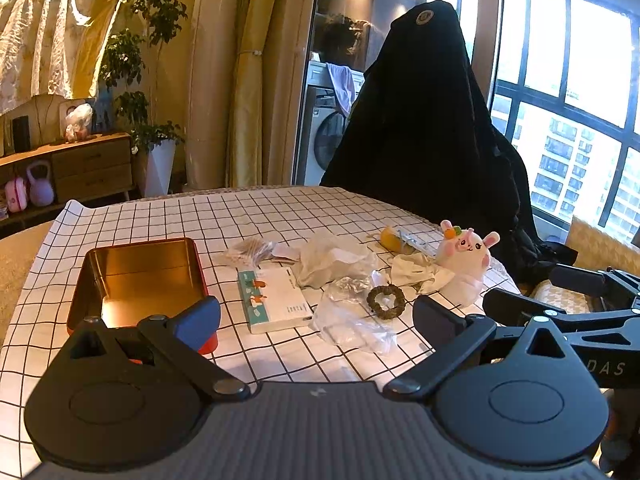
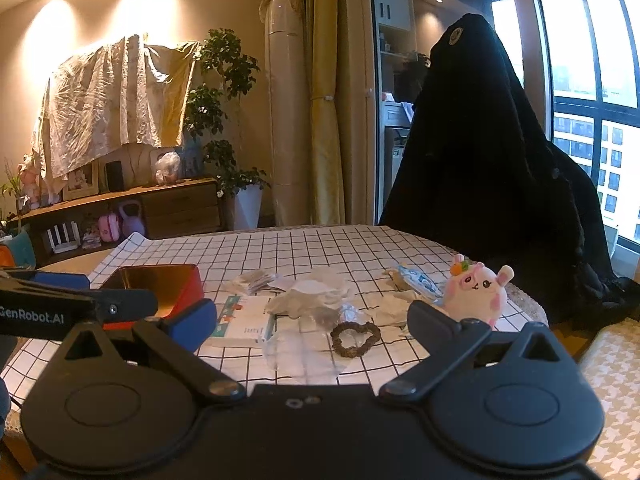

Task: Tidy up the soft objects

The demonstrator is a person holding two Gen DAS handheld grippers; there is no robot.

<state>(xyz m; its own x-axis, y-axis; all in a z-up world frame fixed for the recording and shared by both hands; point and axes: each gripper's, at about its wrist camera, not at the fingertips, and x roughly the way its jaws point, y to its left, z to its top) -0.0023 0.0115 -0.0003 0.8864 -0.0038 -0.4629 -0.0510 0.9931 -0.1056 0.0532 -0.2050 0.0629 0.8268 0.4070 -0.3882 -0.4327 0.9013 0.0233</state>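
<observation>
Tin [image 1: 140, 276] left on table [image 1: 248, 208]; booklet [image 1: 276, 300] beside it; plush rabbit [image 1: 466, 258] far right.

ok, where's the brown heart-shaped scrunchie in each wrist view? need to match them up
Left wrist: scrunchie lies on the checked cloth, right of centre, just ahead of the tool's right finger.
Right wrist: scrunchie sits near centre, between the two fingers, on clear plastic.
Shared landmark: the pink-and-white plush bunny, beyond and to the right of it in both.

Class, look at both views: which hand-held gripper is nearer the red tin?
Left. The left hand-held gripper hovers right by the red tin; the right hand-held gripper sits farther off, nearer the plush bunny.
</observation>
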